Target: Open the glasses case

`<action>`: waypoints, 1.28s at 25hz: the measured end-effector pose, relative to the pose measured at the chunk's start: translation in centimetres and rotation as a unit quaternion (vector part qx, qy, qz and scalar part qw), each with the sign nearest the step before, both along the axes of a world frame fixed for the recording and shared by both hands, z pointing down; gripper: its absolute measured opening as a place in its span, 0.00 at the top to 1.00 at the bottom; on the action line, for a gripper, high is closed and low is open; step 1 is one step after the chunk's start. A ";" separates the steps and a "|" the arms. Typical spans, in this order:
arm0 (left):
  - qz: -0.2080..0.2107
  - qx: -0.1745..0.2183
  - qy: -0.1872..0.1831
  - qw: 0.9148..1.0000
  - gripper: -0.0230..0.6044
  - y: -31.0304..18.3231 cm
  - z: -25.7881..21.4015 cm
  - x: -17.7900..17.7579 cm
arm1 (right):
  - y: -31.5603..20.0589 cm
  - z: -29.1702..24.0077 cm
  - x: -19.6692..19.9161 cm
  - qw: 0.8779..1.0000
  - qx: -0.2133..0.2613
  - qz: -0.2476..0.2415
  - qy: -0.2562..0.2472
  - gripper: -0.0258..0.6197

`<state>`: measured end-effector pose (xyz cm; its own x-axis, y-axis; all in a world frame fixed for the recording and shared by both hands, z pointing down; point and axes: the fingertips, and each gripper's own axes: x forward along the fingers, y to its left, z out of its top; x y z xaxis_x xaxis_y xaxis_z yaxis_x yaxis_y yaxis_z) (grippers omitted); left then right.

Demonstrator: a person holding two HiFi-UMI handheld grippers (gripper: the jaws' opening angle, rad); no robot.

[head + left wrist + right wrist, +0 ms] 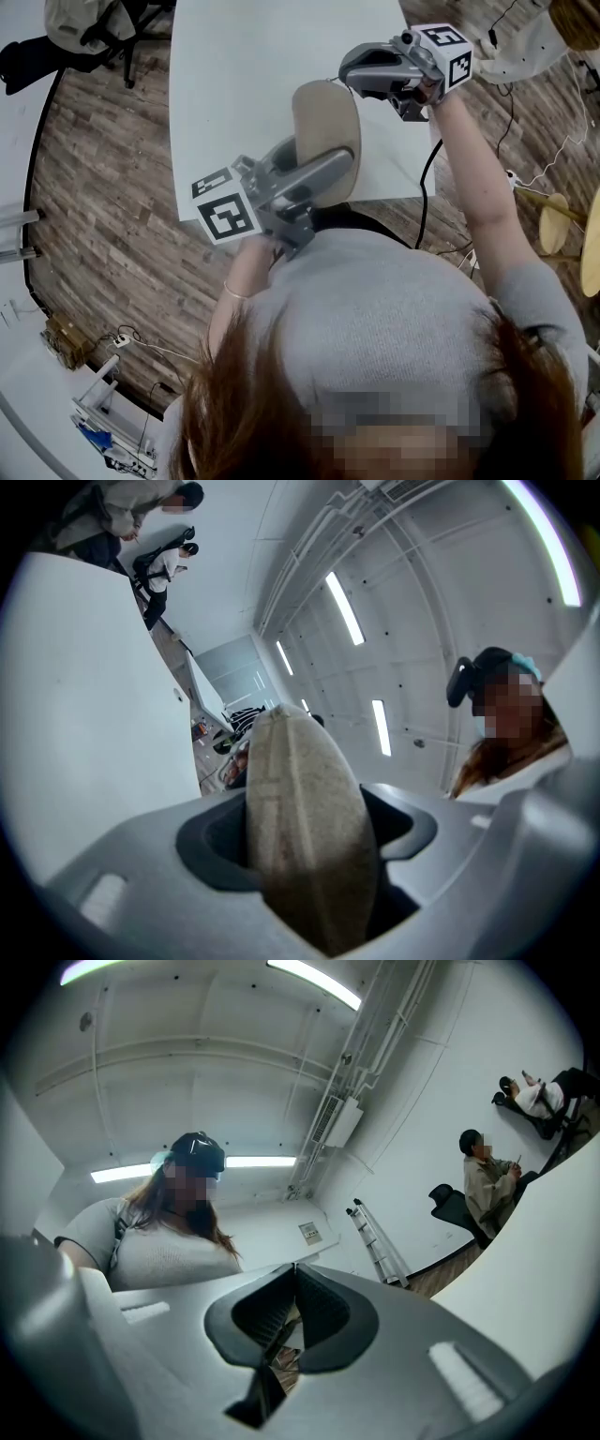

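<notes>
While the glasses case [325,127] is lifted clear of the white table [234,84], no opening shows yet. It is a beige, felt-like oval, seen edge-on in the left gripper view w/ its two halves meeting along a closed seam.

Left gripper [335,172]: tongs clamped across the case's lower part, which fills the gap between the pads; the upper end sticks out free.

Right gripper [356,77]: tongs pressed together w/ nothing between them, raised just beside the case's top end. Whether it touches the case can't be told.

Progress (judged): pick-up and bracing done. Left to do: get the right tongs onto the seam or lid edge and swing the lid up. No glasses visible.

Surface: table top plain white and bare in the part shown; the case hangs above its near edge.

Room: wood-plank floor [103,197] w/ cables and wooden stools [555,223] at right, and a dark office chair [117,33] at upper left. White walls, ceiling w/ strip lights, a ladder [377,1238] leaning on the wall. Other persons sit in chairs in the background.
</notes>
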<state>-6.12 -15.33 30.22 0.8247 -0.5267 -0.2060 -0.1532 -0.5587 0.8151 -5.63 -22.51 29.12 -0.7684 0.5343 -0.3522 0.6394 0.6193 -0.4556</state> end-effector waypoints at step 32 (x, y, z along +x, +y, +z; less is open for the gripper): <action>-0.019 -0.004 0.015 1.000 0.44 0.0 -0.1 -0.1 | 1.2 0.2 2.1 0.996 0.050 0.068 0.020 0.95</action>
<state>-6.25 -15.36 30.15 0.7973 -0.5594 -0.2267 -0.1491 -0.5466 0.8240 -3.55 -21.28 29.28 -0.8480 0.4560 -0.2701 0.5298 0.7425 -0.4100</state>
